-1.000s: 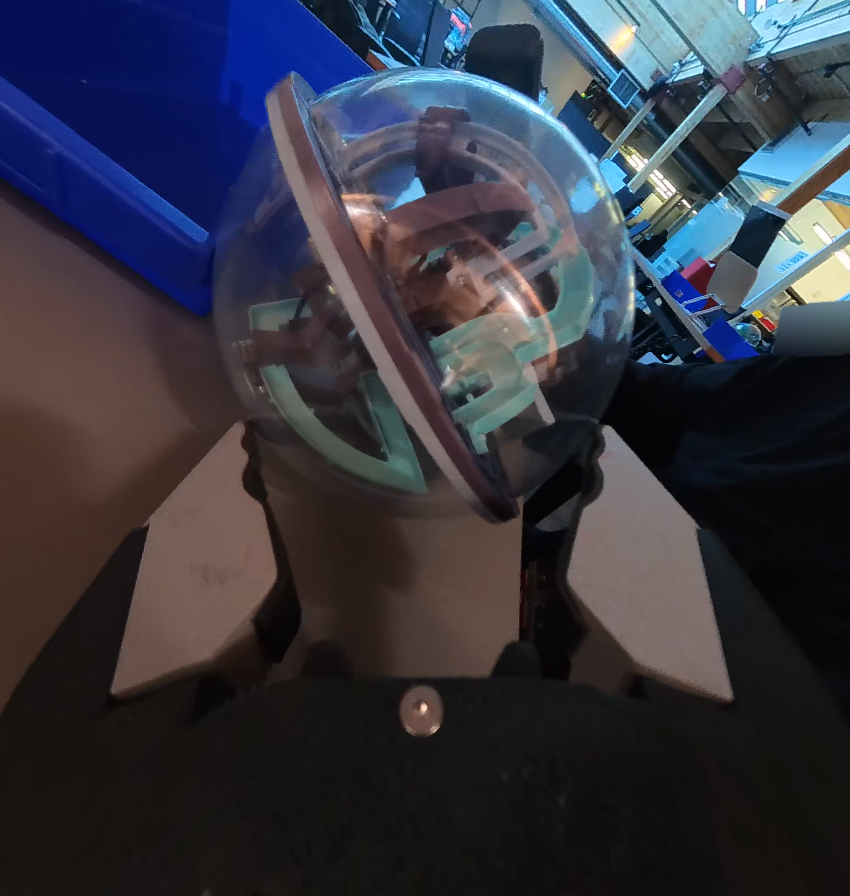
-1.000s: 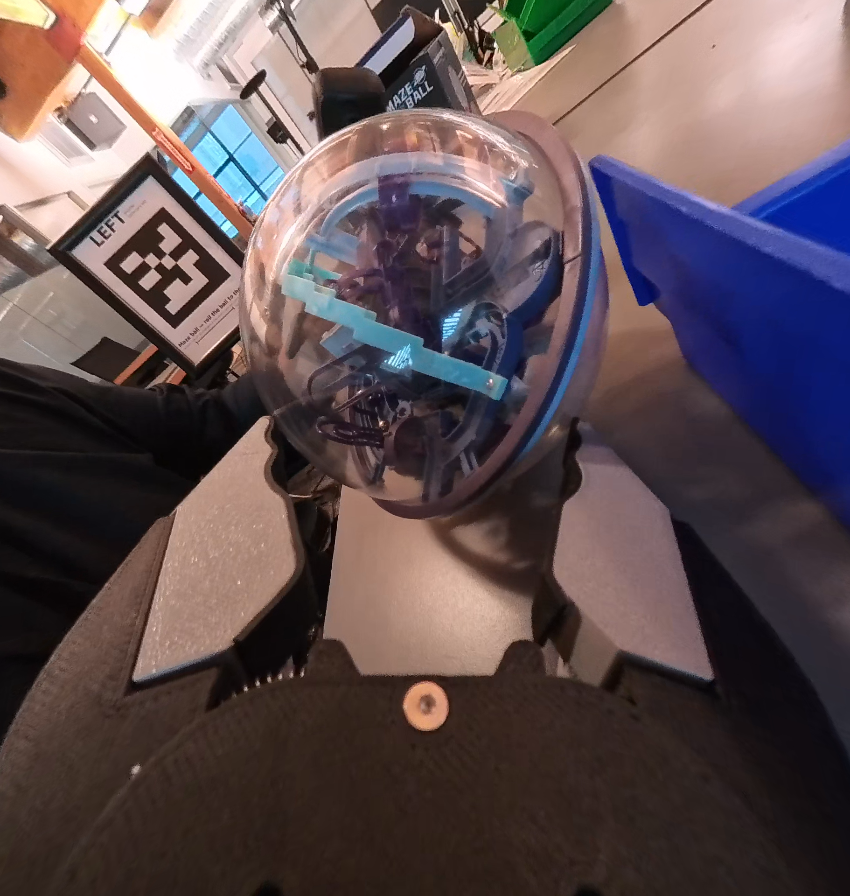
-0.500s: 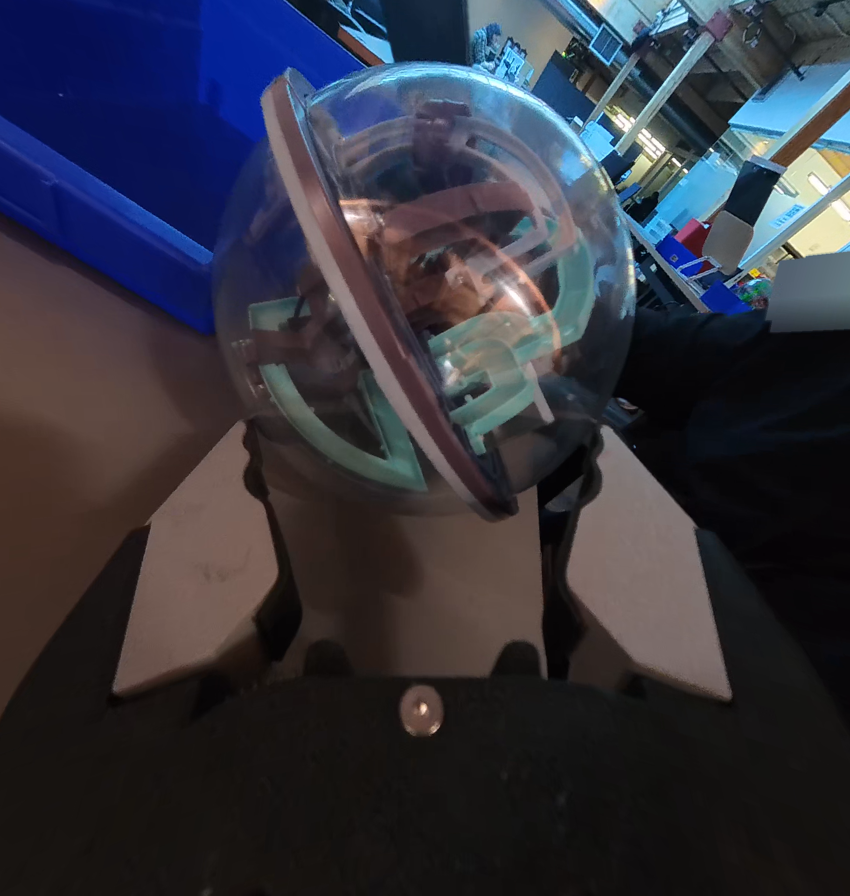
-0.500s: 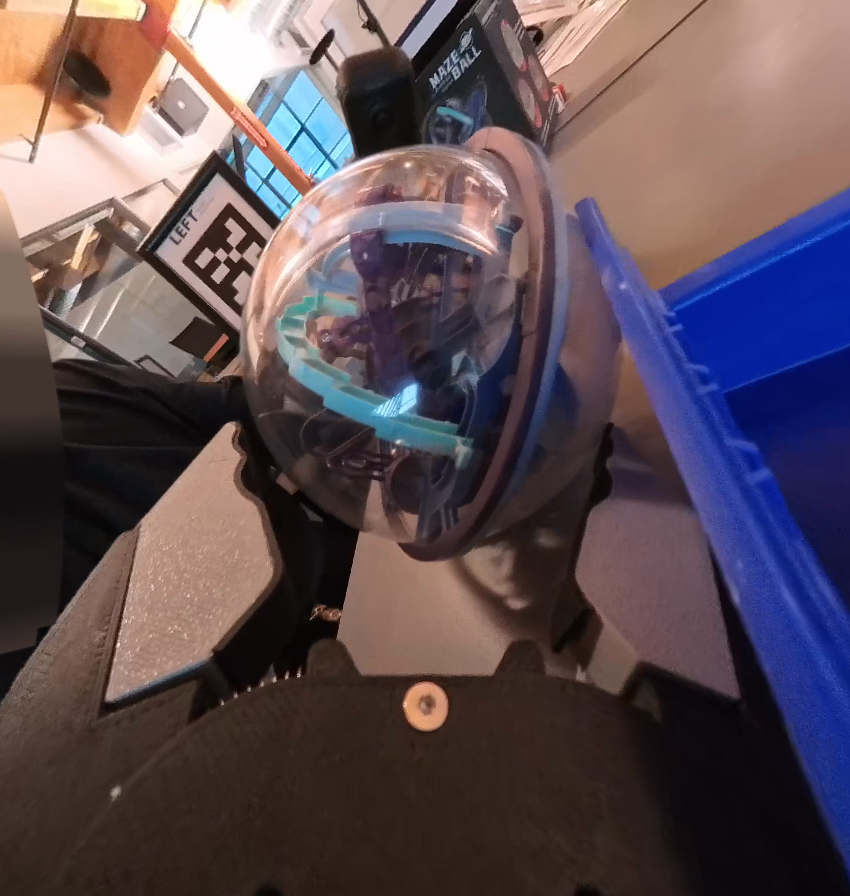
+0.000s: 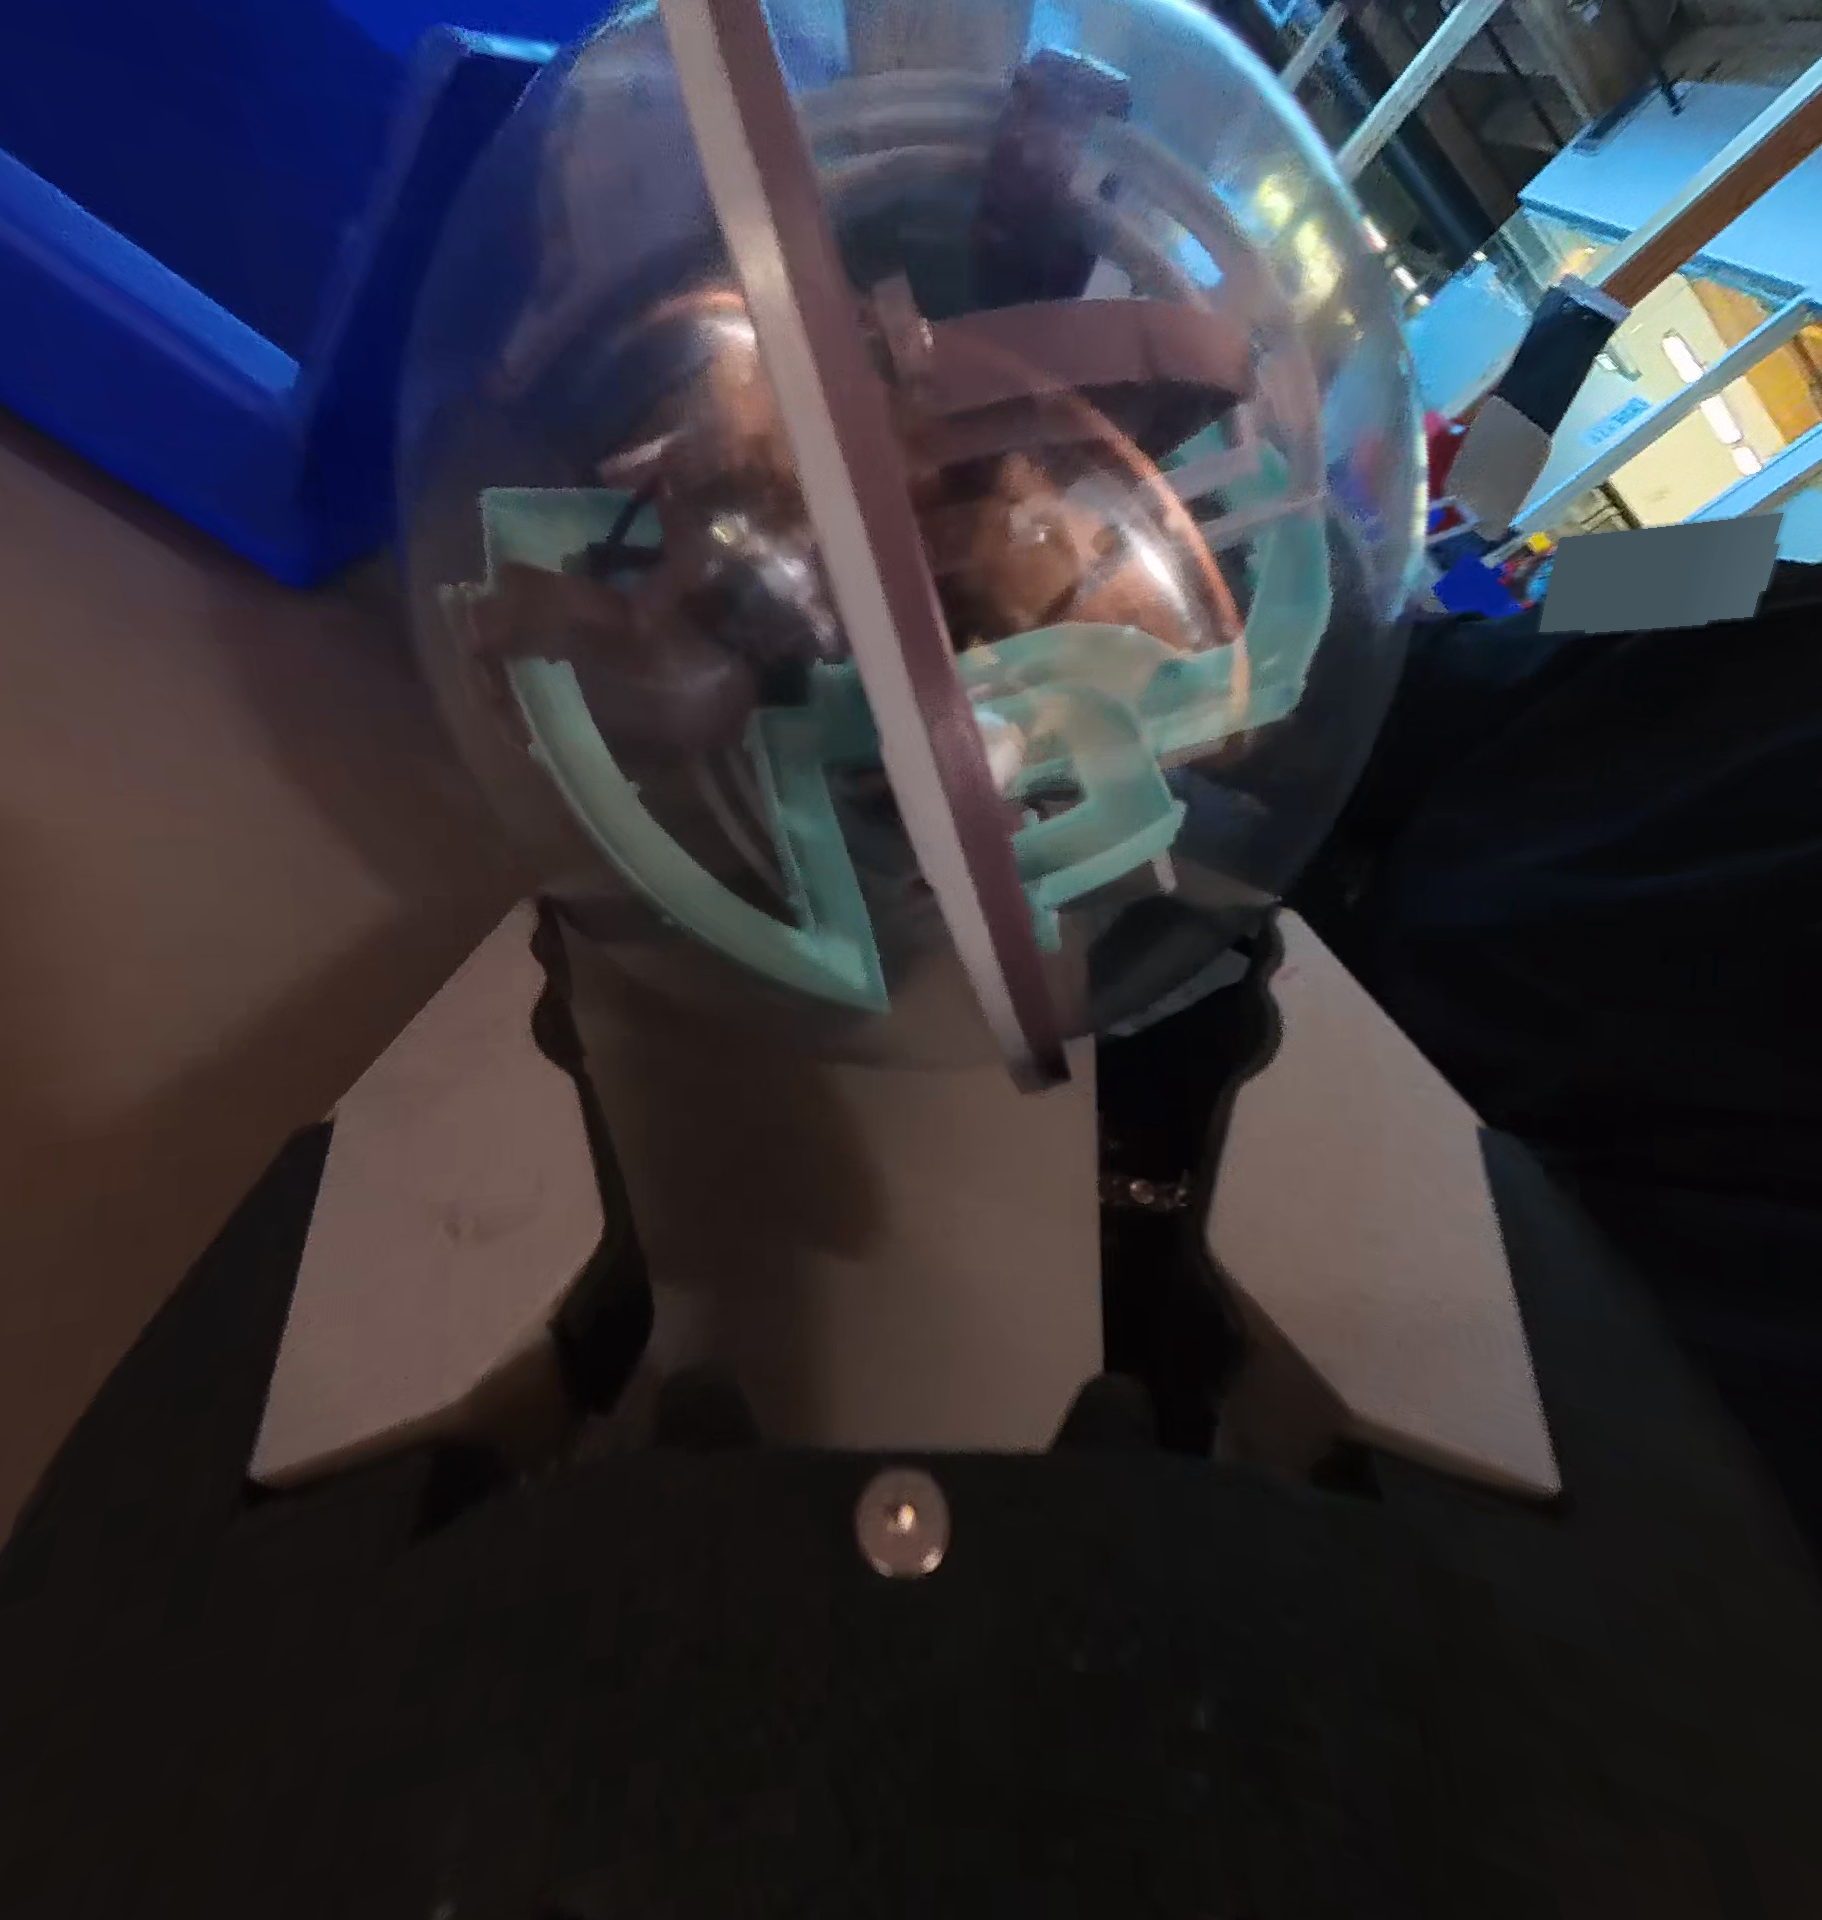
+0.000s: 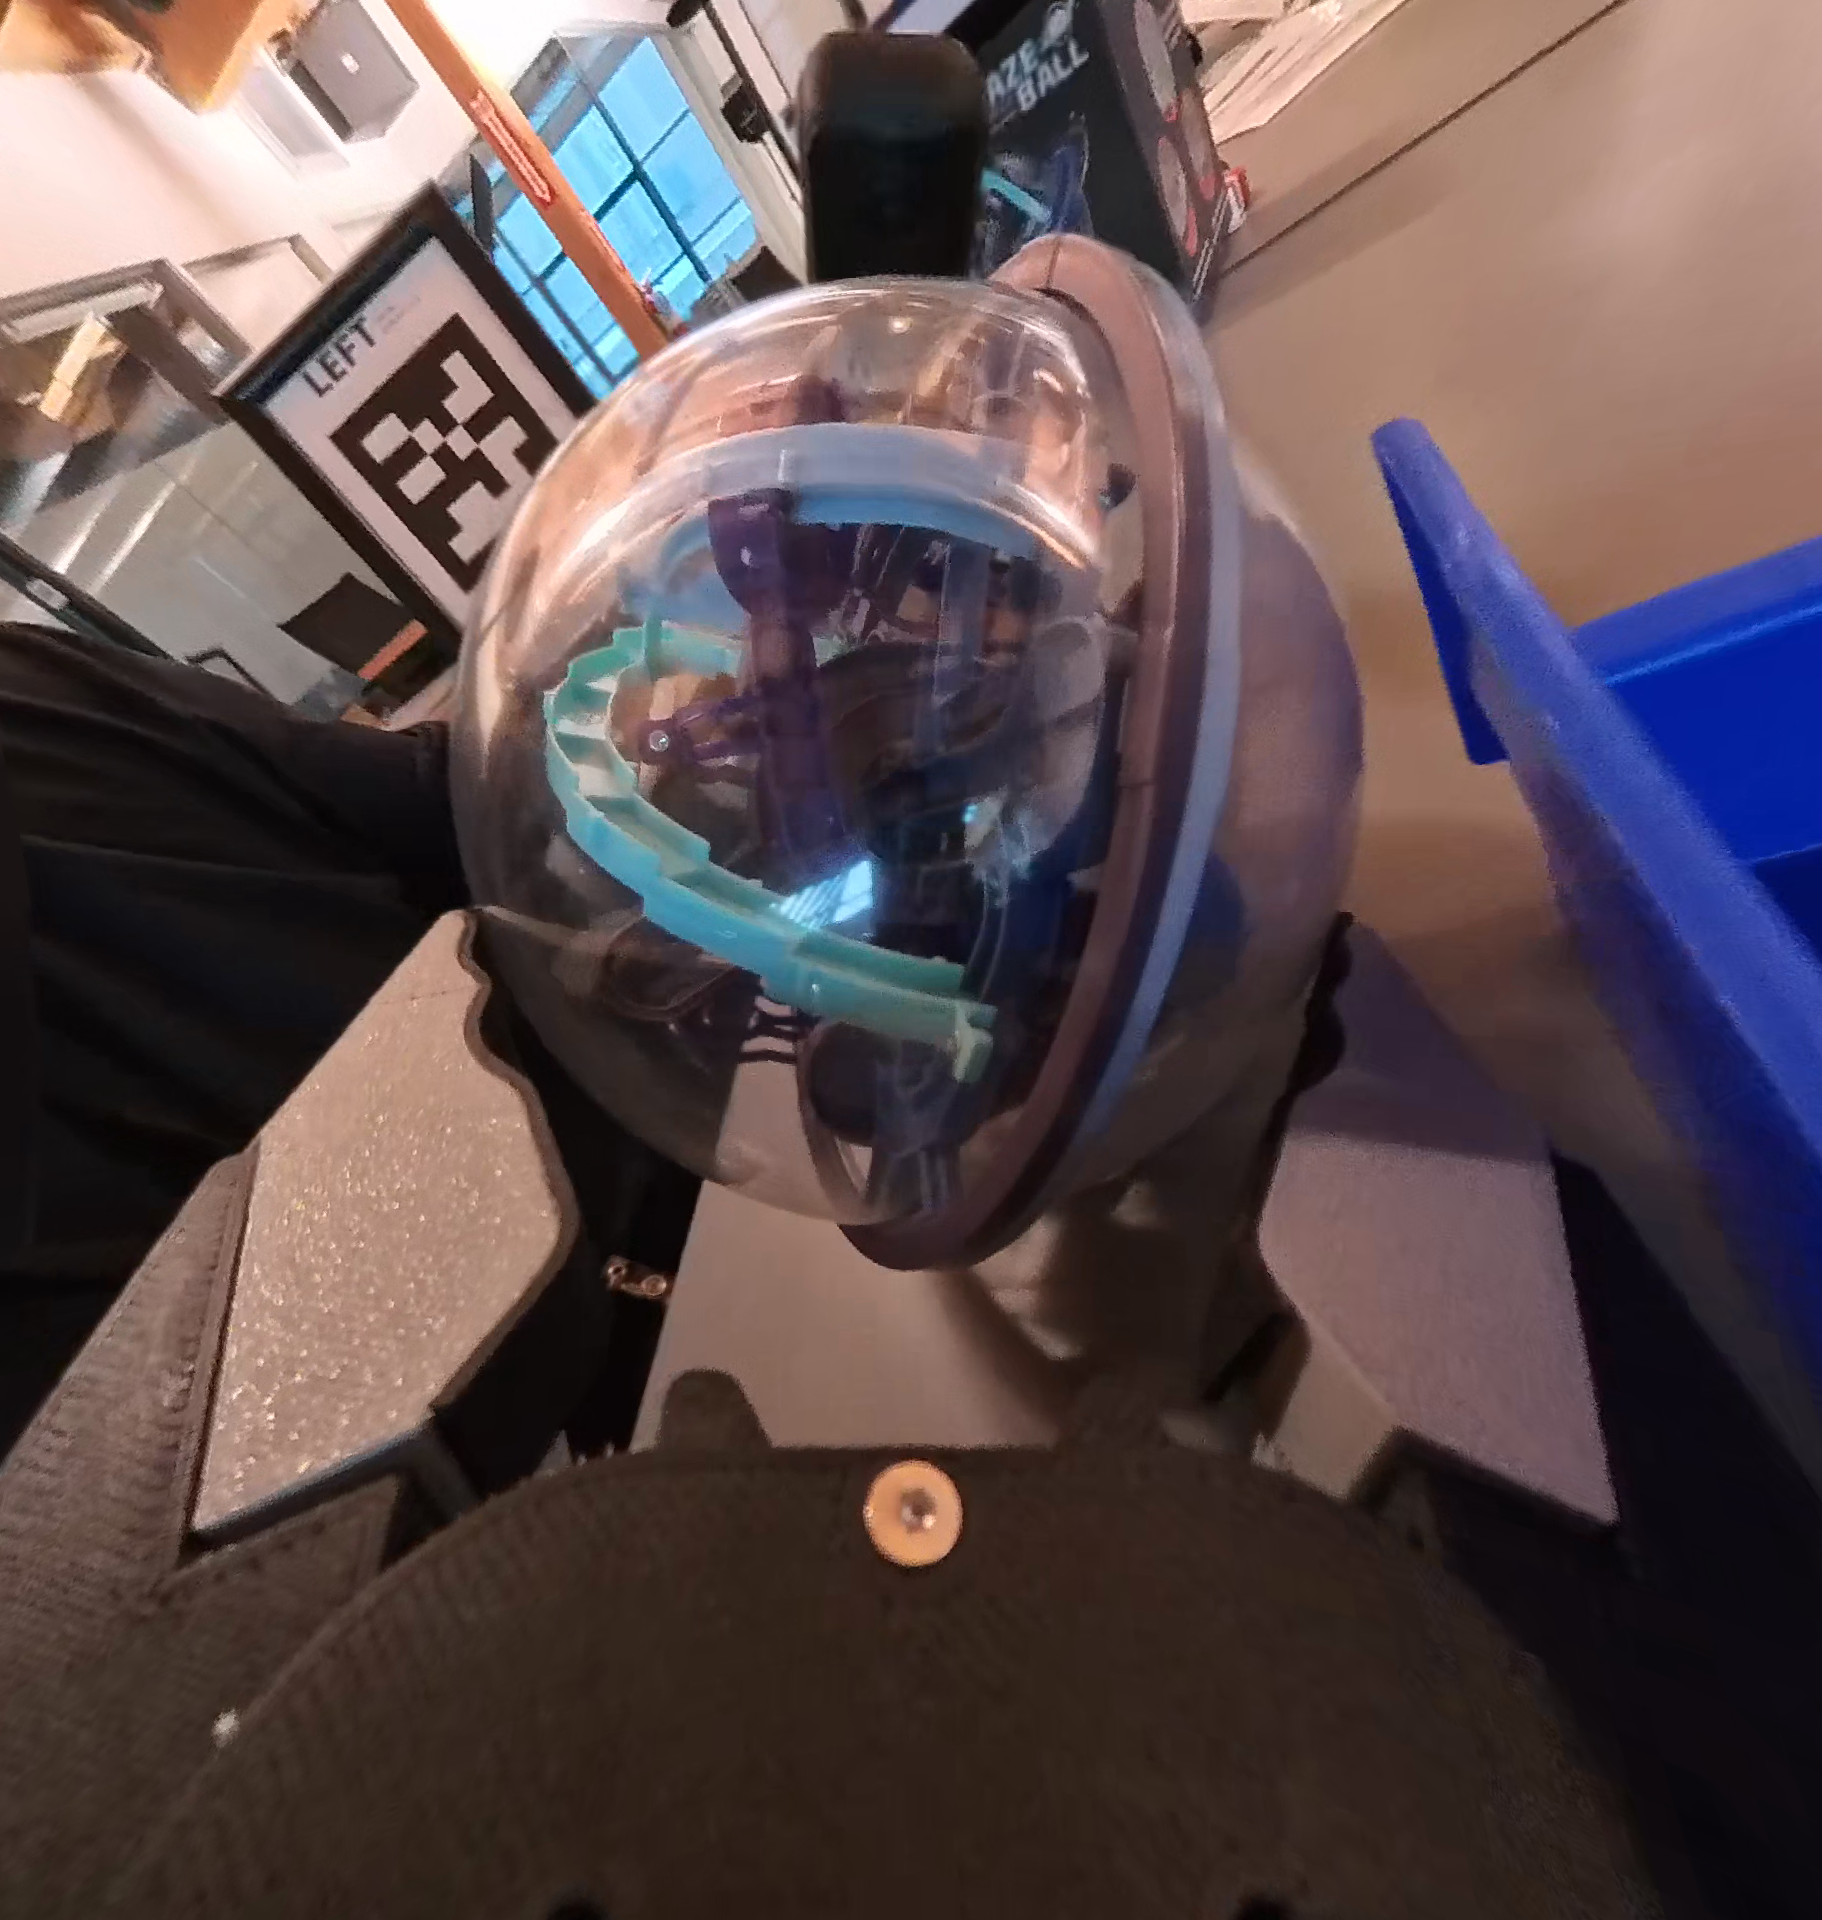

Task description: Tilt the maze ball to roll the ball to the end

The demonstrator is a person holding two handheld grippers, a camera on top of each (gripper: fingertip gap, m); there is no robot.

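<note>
Inspection finding: the maze ball (image 5: 907,540), a clear sphere with teal and dark tracks inside, fills the centre of both wrist views and sits raised off the tan table (image 5: 159,831).

The left gripper (image 5: 907,935) is spread wide around the sphere's lower part, both pads pressing its shell. The right gripper (image 6: 896,945) clasps it likewise from the opposite side.

The sphere's equator ring (image 5: 865,623) runs steeply from top centre to lower centre of the left view, so the ball is tilted.

A small bright bead (image 6: 661,741) on a purple track may be the rolling ball; this is uncertain. No end point is identifiable, so tilting appears under way, completion unconfirmed.

A blue bin (image 6: 1665,831) stands at right.
</note>
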